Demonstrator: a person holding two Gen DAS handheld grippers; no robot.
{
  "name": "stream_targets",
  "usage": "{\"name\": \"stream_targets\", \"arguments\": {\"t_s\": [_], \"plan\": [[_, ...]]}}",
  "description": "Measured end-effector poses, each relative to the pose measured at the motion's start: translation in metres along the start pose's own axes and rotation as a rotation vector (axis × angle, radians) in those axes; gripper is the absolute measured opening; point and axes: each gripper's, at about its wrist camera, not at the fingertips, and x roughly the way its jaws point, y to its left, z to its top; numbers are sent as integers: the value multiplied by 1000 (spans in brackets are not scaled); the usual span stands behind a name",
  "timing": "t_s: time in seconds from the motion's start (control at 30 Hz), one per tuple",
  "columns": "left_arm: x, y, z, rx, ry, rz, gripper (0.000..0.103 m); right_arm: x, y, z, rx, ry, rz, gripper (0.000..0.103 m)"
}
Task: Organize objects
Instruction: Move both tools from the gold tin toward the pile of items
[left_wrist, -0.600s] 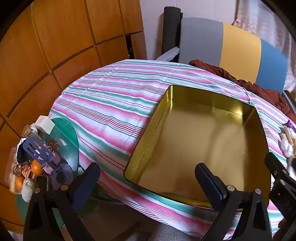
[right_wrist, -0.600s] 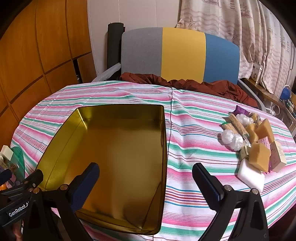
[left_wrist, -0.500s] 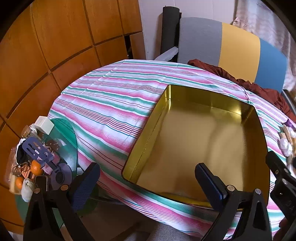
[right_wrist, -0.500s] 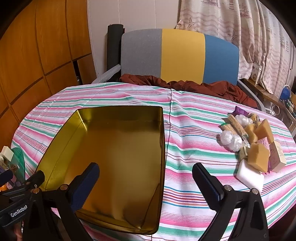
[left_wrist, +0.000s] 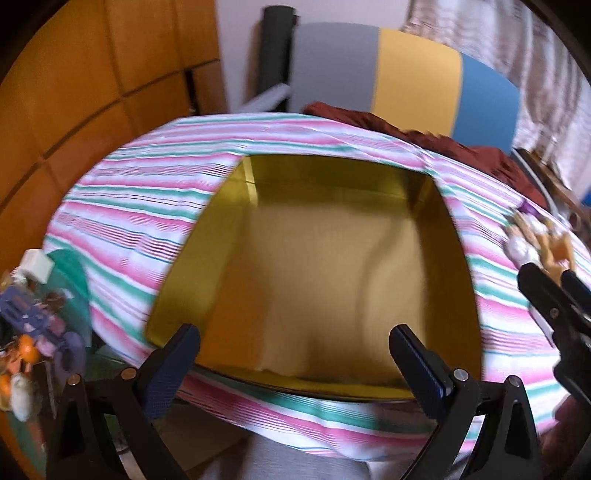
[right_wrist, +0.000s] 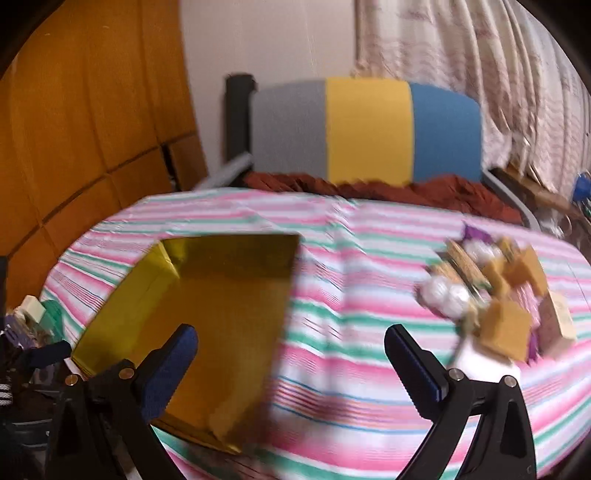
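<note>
On the table (right_wrist: 332, 288), the gold tin (left_wrist: 325, 273) holds nothing. Both tongs, left (left_wrist: 293, 363) and right (right_wrist: 290, 360), gape wide, holding nothing. Next, the right should probably reach the pile (right_wrist: 495, 295).

Both claws (left_wrist: 293, 363) (right_wrist: 290, 365) agape (nothing held).

Left gripper (left_wrist: 293, 345), right gripper (right_wrist: 290, 345): black frames, blue-padded jaws, silver screws

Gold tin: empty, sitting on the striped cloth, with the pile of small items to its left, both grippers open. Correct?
Not quite. The pile of small items lies to the right of the gold tin, as the right wrist view shows. The rest holds: the tin is empty on the striped cloth, and the left gripper and right gripper are open.
</note>
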Motion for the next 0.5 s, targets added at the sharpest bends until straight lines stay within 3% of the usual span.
{"name": "stream_targets", "arguments": {"t_s": [0.1,0.17,0.23,0.37,0.5], "plan": [[0,-22,-4,43,-5,-58,103,-4,-34,-10,60,-1,-68,103],[-2,-40,-9,85,-9,-134,103,-6,-59,-20,85,9,-116,103],[1,-52,-9,106,36,-205,103,-8,-86,-29,117,22,-156,103],[8,-83,-14,171,110,-274,103,-7,-148,-44,184,21,-221,101],[6,-104,-19,151,127,-344,103,2,-192,-54,242,22,-218,95]]}}
